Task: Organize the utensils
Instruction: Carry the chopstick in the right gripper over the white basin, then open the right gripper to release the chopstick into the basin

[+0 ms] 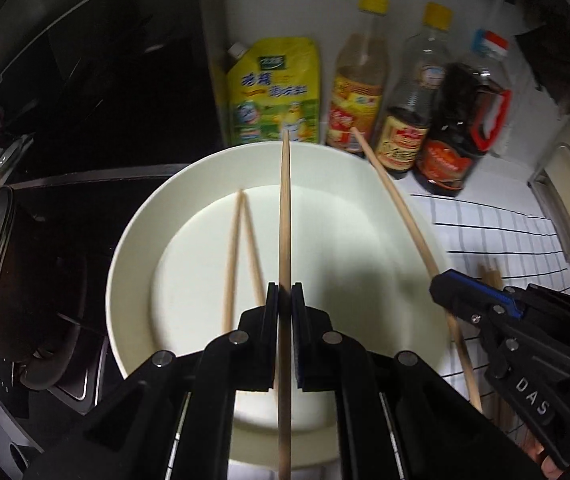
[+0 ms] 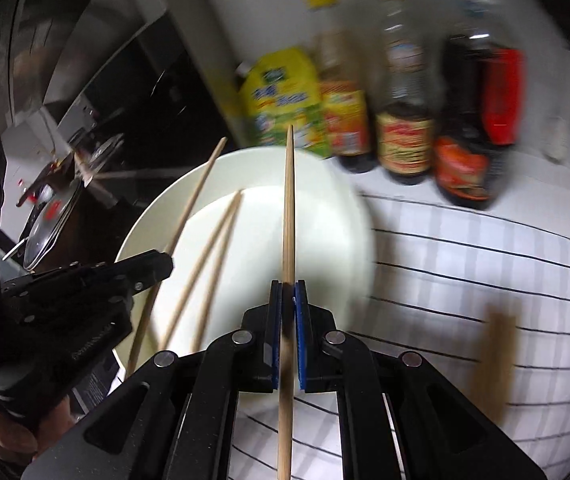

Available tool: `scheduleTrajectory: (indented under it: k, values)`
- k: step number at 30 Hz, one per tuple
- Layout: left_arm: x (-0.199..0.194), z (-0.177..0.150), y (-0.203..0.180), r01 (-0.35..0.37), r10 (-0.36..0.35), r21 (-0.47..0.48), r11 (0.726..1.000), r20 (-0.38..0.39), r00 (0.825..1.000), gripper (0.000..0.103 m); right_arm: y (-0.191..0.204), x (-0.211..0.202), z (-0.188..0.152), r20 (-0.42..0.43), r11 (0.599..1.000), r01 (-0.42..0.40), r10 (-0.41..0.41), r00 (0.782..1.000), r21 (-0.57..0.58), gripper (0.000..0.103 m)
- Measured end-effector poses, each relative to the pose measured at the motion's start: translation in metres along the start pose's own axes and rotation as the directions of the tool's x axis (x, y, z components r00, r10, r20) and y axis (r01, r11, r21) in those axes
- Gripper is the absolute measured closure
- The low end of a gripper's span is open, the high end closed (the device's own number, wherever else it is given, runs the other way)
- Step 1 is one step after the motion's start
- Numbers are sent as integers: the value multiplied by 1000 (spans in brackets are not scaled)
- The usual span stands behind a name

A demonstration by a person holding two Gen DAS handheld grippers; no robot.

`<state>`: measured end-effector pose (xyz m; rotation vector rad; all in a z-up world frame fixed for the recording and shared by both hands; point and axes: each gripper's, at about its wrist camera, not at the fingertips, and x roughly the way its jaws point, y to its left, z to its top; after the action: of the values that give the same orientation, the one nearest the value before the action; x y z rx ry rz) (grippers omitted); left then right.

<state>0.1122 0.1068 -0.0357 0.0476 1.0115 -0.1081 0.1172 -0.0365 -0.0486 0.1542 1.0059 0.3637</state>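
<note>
Landmark: white plate [image 1: 133,240] on the bench, at the edge of a striped cloth [image 1: 497,240], with sauce bottles [image 1: 405,120] standing just behind it.
Left gripper: the left gripper [image 1: 284,292] is clamped narrow on 1 chopstick [image 1: 285,208], which points forward above the middle of the plate.
Right gripper: the right gripper [image 2: 288,288] is likewise pinched tight on its own chopstick [image 2: 289,200], held above the plate's right half, toward the cloth.
On the plate: 2 loose chopsticks [image 1: 241,248] lie on its floor, left of centre, their far tips nearly meeting.
Off the plate: more chopsticks [image 1: 491,276] rest on the cloth, to the plate's right; they are blurred and I cannot count them.
Step in hand: probably carrying 1 chopstick in each gripper to join the 2 on the plate.
Next move: lower both sticks until they are close to the plate's floor, roughly parallel to the resting pair, then loosen each grip; releasing from height risks a stick bouncing or rolling over the rim.
</note>
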Motion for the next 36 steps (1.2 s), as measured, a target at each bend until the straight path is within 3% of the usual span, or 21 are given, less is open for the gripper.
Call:
scheduleTrajectory:
  k: [7,19,23,28,32,36]
  values:
    - [38,2,35,4,-5,-16,1000,-57,998,96,22,53,16,-89,1000,22,-21,996,8,97]
    - [78,4,50,23,-26,-31,999,-118,993,95,8,82,20,-150,995,88,-81,985,40,96]
    - [76,6,53,15,-19,-41,999,-102,995,75,10,75,21,-121,994,99,-94,988,36,87]
    - [70,10,55,4,-8,-51,999,-90,996,73,12,66,20,-104,994,106,-103,989,26,85]
    - [61,10,57,-3,-1,-59,998,-75,997,64,13,56,15,-97,994,110,-107,990,23,85]
    - [50,7,56,-5,2,-60,998,-59,998,61,16,45,11,-82,992,122,-121,989,16,79]
